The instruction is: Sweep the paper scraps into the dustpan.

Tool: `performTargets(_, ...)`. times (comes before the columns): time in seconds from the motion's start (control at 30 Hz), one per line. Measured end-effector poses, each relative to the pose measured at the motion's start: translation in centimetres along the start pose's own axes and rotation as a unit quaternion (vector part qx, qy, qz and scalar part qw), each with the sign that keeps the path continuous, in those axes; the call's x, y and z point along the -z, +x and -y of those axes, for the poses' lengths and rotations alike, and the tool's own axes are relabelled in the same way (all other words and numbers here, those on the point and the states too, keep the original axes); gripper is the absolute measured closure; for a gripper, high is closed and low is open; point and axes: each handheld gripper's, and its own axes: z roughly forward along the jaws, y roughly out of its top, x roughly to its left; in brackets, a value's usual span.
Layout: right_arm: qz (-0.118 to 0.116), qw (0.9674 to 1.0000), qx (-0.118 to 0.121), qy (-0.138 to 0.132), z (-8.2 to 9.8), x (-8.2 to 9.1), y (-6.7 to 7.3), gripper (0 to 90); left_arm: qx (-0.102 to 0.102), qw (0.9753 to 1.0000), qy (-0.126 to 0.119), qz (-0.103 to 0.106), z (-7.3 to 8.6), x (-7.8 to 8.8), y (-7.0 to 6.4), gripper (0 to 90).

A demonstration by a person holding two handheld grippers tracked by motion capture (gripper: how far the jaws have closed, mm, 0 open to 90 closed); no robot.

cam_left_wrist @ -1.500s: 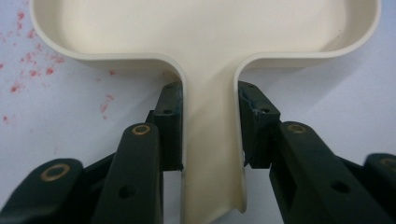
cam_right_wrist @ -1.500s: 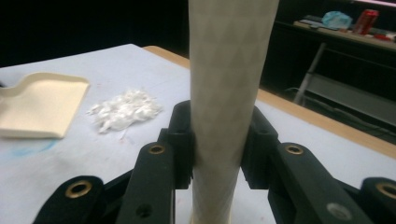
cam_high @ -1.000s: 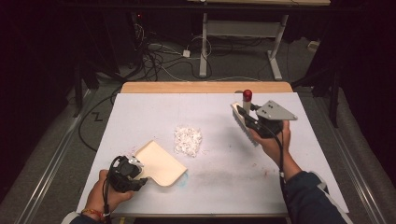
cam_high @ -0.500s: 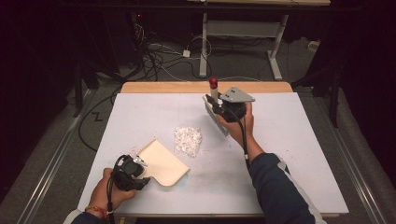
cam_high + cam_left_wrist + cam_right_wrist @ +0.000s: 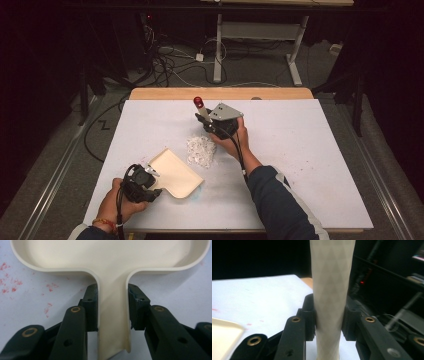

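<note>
A cream dustpan (image 5: 176,173) lies flat near the table's front left. My left gripper (image 5: 150,176) is shut on its handle; in the left gripper view the pads (image 5: 91,307) press both sides of the dustpan handle (image 5: 113,315). A small pile of white bits (image 5: 200,150) lies just beyond the pan's mouth. My right gripper (image 5: 209,123) hovers right behind the pile, shut on a white textured tool handle (image 5: 332,275) with a red end (image 5: 198,102) pointing up and away. The tool's lower end is hidden by the hand.
The white table top (image 5: 310,150) has a wooden strip (image 5: 220,93) along its far edge. Faint red specks (image 5: 10,286) mark the surface beside the pan. Cables (image 5: 170,65) and a desk frame (image 5: 295,65) stand on the dark floor beyond.
My right gripper has carried the tool leftward from the far right of the table to just behind the white pile. The left gripper and dustpan have stayed put.
</note>
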Motion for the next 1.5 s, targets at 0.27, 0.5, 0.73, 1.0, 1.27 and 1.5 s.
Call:
performTargets(0.27, -0.071, 0.9974, 0.003, -0.014, -0.4, 0.5, 1.5, 69.9, 0.005, 0.9999, -0.01, 0.008, -0.5, -0.1, 0.3, 62.9)
performTargets(0.5, -0.124, 0.992, 0.013, -0.018, -0.7, 1.2, 2.9, 69.7, 0.006, 0.9998, -0.011, 0.013, -1.1, -0.3, 0.8, 62.9)
performTargets(0.73, -0.158, 0.987, 0.01, -0.028, -1.2, 1.8, 4.4, 69.8, 0.009, 0.9998, -0.009, 0.016, -1.9, -0.7, 1.0, 63.0)
performTargets(1.0, -0.187, 0.9817, 0.025, -0.025, -1.9, 2.2, 6.6, 69.8, -0.008, 0.9999, 0.0, 0.009, -2.9, -1.2, 0.6, 62.8)
performTargets(1.27, -0.193, 0.9802, 0.018, -0.038, -3.0, 2.8, 7.0, 70.2, -0.011, 0.9999, 0.0, 0.01, -2.9, -1.4, 0.3, 62.9)
performTargets(1.5, -0.151, 0.987, -0.012, -0.052, -3.7, 4.4, 5.9, 70.1, -0.025, 0.9994, 0.0, 0.024, -2.4, -1.3, 0.5, 62.9)
